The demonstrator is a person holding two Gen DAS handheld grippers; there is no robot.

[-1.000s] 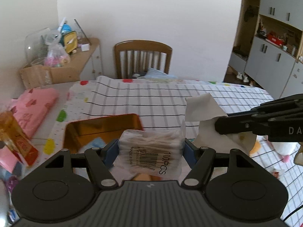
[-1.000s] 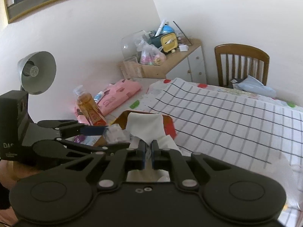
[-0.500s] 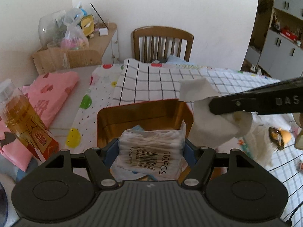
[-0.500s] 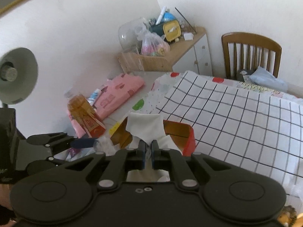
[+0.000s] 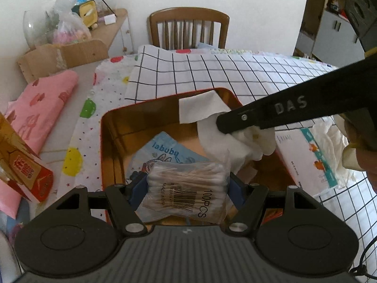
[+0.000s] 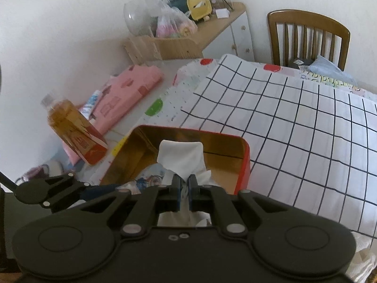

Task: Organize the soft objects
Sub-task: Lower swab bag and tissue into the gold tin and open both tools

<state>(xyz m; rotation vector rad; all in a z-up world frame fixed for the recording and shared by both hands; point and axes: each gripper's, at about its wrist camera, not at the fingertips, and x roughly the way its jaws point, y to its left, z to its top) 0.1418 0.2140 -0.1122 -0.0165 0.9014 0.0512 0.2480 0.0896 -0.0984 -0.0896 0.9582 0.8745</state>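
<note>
My left gripper is shut on a clear bag of cotton swabs and holds it over the near end of a red tin with a gold inside. My right gripper is shut on a white tissue and holds it over the same tin. In the left wrist view the right gripper's arm reaches in from the right with the tissue over the tin's far right part. A blue labubu packet lies in the tin.
A bottle of amber liquid and a folded pink cloth lie left of the tin. A white tissue pack lies to its right. A checked cloth covers the table. A wooden chair stands behind.
Both grippers have moved forward and down over the tin, each holding its load. The tissue has come from beside the tin to above its inside.
</note>
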